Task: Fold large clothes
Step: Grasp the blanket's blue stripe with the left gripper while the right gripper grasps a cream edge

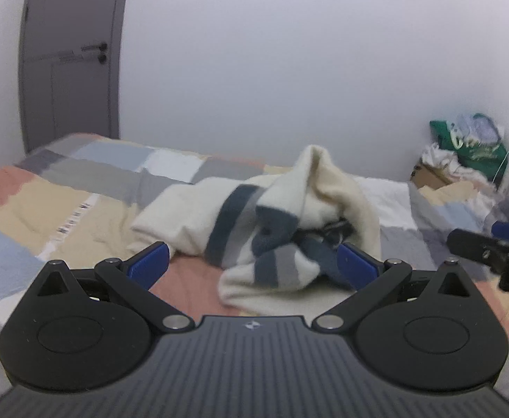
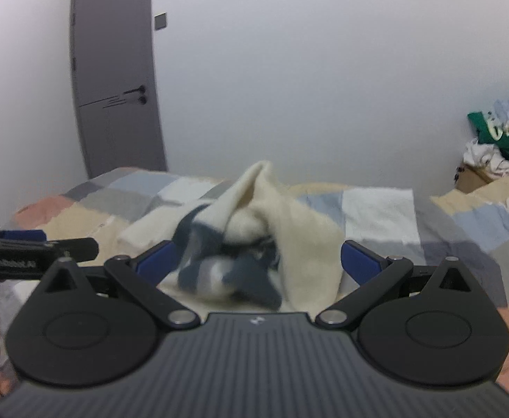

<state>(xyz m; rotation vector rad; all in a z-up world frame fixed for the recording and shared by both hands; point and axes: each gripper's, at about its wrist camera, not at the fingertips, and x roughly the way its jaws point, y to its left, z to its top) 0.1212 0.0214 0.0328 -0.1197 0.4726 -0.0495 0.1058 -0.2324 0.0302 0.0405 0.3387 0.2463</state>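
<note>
Here, a cream sweater (image 1: 254, 209) with dark blue and grey stripes lies in a crumpled heap on a bed, near the middle of the patchwork bedspread (image 1: 62, 188), whose blocks are grey, pale blue, beige, salmon and white. One cream part of the sweater stands up in a peak above the rest, while a striped part spills forward over a salmon patch. In the left wrist view, the left gripper (image 1: 252, 261) hovers just before the heap with its jaws spread wide apart, holding nothing; the blue pads (image 1: 149, 261) sit either side of the striped folds, and the fabric lies beyond and between them without being pinched. The right gripper (image 2: 257, 259) is likewise wide apart and empty in its own view, facing the same heap from a spot a little further to the right; the sweater there looks blurred. Each gripper shows at the edge of the other's view, so they are side by side, near one another. Behind the bed rises a plain white wall (image 1: 289, 69) with a grey door (image 1: 69, 59) at the left. At the far right, beyond the bed, is a pile of clothes (image 1: 473, 146), green and white among them, over a cardboard box (image 2: 473, 176).
</note>
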